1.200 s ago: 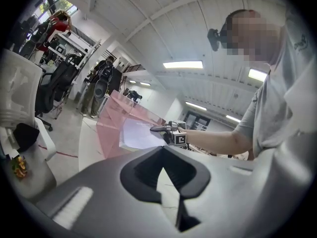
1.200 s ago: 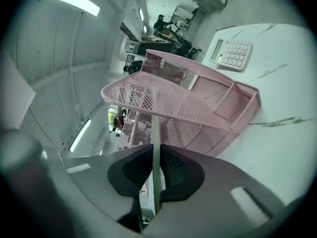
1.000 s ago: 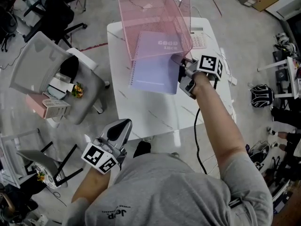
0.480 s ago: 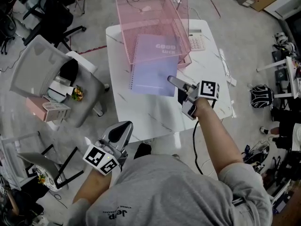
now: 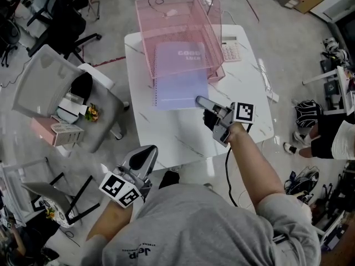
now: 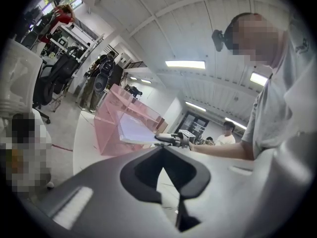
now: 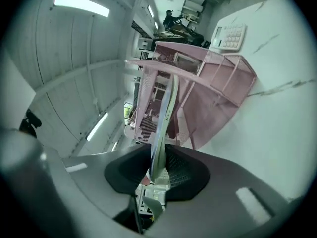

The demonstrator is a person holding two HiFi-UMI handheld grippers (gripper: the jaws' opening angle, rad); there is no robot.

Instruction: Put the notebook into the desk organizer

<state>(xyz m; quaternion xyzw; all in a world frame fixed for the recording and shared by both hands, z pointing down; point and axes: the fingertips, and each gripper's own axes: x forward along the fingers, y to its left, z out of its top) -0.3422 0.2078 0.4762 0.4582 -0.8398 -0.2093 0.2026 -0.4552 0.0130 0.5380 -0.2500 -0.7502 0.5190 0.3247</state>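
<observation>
The lavender notebook (image 5: 180, 76) lies about half inside the pink mesh desk organizer (image 5: 166, 15), which stands at the twelve o'clock end of the white table (image 5: 183, 140). The notebook's lower half sticks out toward six o'clock, flat on the tabletop. The right gripper (image 5: 202, 101) sits at the notebook's five o'clock corner. Its jaws have just been closing, and in the right gripper view the notebook's edge stands between the pads and looks pinched there. The left gripper (image 5: 143, 155) hangs at seven o'clock, off the table and well apart from the work, its jaws pressed together on nothing. The main risk is the one-corner hold. A push toward twelve o'clock from that corner would likely skew the notebook, and its spiral side at nine o'clock could snag on the mesh wall. The thin corner may also buckle or slip from the pads. Nothing braces the organizer, so a jammed notebook could shove it toward the far edge or against the calculator (image 5: 232, 50) at its three o'clock.
</observation>
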